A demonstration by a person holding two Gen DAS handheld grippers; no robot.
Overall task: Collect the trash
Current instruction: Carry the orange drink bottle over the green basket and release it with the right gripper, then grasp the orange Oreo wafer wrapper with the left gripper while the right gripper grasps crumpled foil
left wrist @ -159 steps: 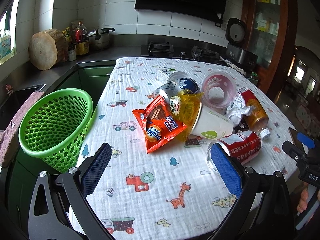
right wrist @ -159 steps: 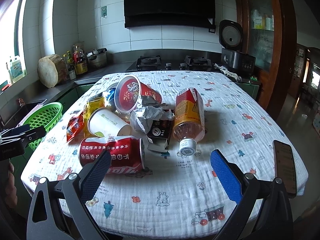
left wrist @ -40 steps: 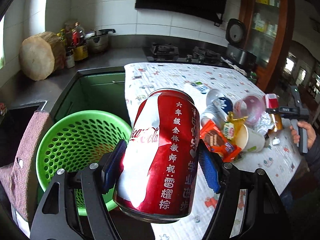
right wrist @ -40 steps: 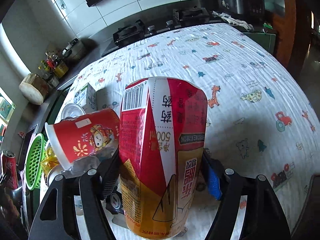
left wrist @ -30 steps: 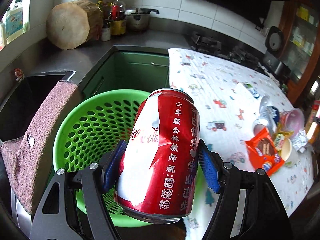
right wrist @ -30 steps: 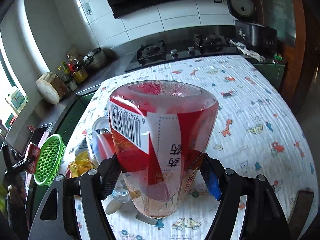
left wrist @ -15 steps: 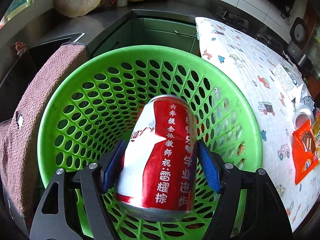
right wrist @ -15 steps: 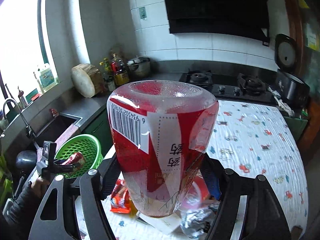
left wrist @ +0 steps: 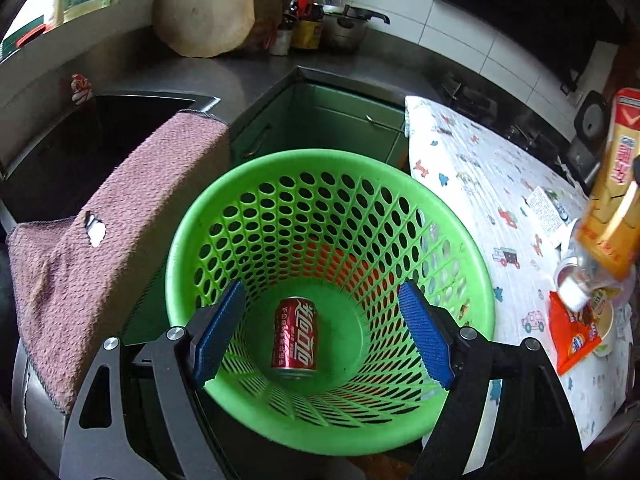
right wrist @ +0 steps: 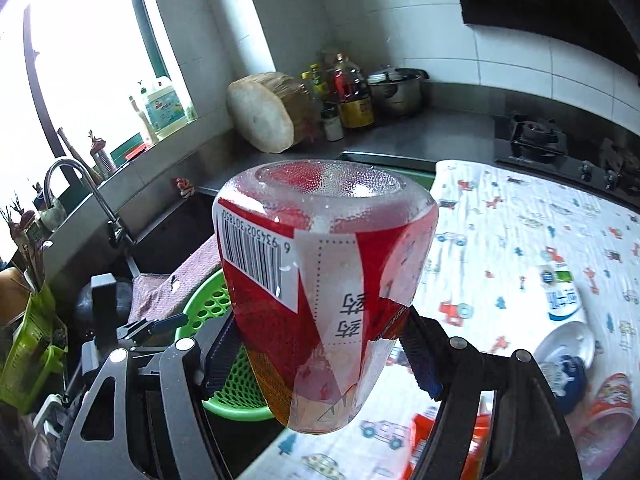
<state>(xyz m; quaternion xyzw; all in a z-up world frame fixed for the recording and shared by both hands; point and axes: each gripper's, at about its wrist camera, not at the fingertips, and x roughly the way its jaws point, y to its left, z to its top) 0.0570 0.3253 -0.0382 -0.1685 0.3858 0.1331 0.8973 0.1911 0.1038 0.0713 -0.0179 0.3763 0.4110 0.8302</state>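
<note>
Left wrist: left gripper (left wrist: 320, 332) jaws just opened, empty; Coca-Cola can (left wrist: 294, 338) in basket (left wrist: 460, 240). Right gripper (right wrist: 326, 350) clamps bottle (right wrist: 320, 280), barcode 6934502301850.

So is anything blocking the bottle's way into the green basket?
Nothing visible is. The basket is open-topped with only a red can lying on its bottom. The left gripper hovers open over its near rim; the bottle is clamped in the right gripper.

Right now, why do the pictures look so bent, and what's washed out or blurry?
Left wrist view: fisheye lens bows the round green plastic basket; the orange drink bottle is motion-smeared. Right wrist view: the window is blown out white; that bottle looms close and sharp.
</note>
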